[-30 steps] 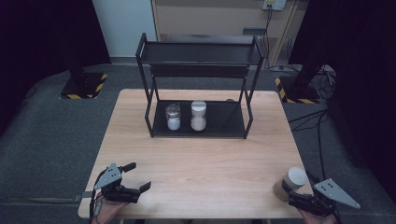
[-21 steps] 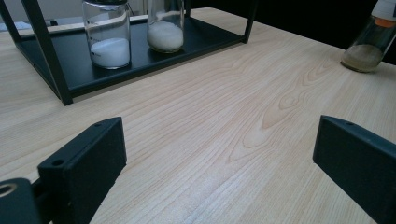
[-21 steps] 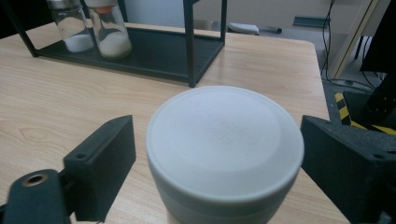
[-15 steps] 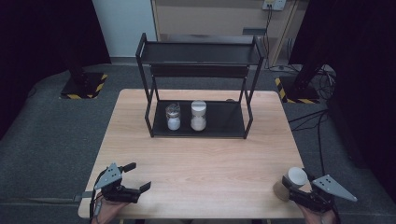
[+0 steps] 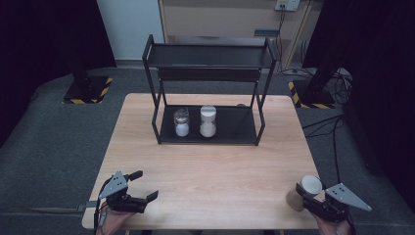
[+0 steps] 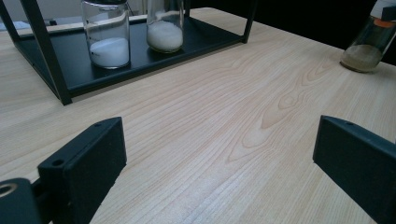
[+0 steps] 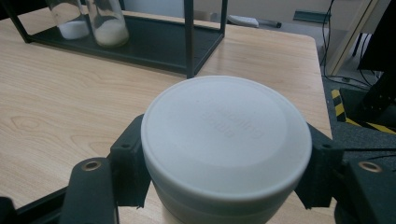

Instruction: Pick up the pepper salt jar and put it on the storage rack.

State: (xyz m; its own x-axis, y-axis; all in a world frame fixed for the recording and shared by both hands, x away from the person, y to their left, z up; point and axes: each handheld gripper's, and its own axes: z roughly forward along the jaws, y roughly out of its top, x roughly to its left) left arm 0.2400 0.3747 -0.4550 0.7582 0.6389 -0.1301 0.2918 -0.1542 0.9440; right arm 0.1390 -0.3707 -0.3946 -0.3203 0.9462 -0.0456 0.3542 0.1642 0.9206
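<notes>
Right claw [image 5: 304,195] at the near right corner of the tabletop [image 5: 215,166]; its jaws have just been closing and now clamp the jar [image 5: 307,188] between them, one black pad on each side just under the lid. Jar: clear glass, round, tan powder in the bottom, standing on the wood. Lid [image 7: 226,133] is a smooth matte white disc with faint raised lettering, wider than the claw's pads.

Left claw [image 5: 141,185] at the near left corner, jaws wide apart, nothing between them, flat black rectangular pads [image 6: 86,161] above bare wood.

Tabletop: pale wood, visible grain with oval knots, rounded corners.

Rack [image 5: 208,63] at the far middle of the tabletop: thin black metal frame, two flat tray-like shelves, well apart from both claws. On the lower shelf, two clear glass jars side by side: a short jar [image 5: 181,122] with white powder, a taller jar [image 5: 208,121] with a white cap and coarser white grains. A front post of the rack [image 7: 188,37] stands between the held jar and the lower shelf in the right gripper view
</notes>
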